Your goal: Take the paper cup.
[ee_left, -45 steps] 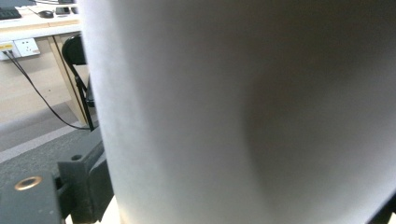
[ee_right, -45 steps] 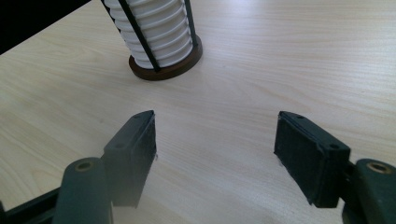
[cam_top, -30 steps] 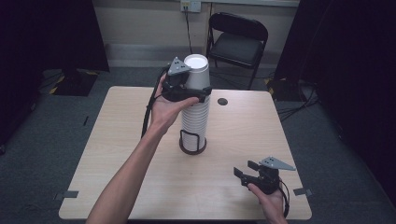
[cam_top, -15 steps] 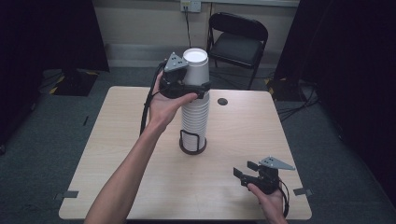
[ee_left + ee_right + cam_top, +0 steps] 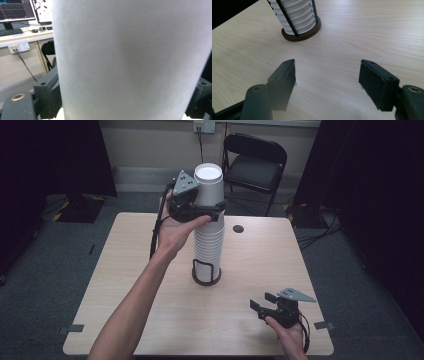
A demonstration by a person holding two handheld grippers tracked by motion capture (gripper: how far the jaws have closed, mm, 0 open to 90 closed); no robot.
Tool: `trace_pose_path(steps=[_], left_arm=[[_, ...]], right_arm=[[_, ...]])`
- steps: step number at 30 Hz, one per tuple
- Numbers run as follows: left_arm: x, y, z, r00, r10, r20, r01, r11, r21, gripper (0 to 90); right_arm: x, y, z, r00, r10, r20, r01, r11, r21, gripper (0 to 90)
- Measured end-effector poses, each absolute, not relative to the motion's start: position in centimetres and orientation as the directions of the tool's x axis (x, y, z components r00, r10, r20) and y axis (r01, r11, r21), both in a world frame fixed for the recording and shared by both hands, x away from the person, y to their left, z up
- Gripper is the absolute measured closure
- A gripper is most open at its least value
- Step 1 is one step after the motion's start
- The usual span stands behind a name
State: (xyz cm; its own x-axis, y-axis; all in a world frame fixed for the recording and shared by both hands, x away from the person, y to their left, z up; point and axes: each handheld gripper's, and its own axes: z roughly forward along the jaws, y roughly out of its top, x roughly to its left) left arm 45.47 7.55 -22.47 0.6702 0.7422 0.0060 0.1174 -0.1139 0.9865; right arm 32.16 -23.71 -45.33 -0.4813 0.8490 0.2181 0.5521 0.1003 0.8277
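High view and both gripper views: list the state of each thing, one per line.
Left gripper: shut on the top cup.
Top cup: upside down, partly lifted off the cup stack.
Cup stack: upright in its holder.
Holder: standing on the table.
Right gripper: open, holding nothing, over the table.

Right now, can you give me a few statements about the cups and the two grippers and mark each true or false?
1. The left gripper is clamped on the top cup. True.
2. The cup stack lies on its side. False: it stands upright in a holder.
3. The right gripper holds a cup. False: its jaws are open and hold nothing.
4. A chair stands beyond the table. True.
5. The right gripper is low, near the table's front edge. True.
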Motion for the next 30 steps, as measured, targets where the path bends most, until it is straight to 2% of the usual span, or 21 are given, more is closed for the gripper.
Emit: trace_pose_path(steps=[10,17,30], left_arm=[[45.3,7.6,-22.2,0.665,0.746,-0.021,0.114,-0.075,0.991,11.6],[44.8,7.9,-21.4,0.664,0.747,-0.010,0.069,-0.048,0.996,11.7],[44.7,8.5,-20.8,0.679,0.732,-0.049,0.087,-0.014,0.996,11.8]], right_arm=[[32.2,-23.8,-45.3,-0.486,0.845,0.225,0.553,0.098,0.827,29.5],[32.2,-23.8,-45.3,-0.487,0.843,0.227,0.553,0.097,0.828,29.5],[32.2,-23.7,-45.4,-0.489,0.841,0.232,0.553,0.093,0.828,29.4]])
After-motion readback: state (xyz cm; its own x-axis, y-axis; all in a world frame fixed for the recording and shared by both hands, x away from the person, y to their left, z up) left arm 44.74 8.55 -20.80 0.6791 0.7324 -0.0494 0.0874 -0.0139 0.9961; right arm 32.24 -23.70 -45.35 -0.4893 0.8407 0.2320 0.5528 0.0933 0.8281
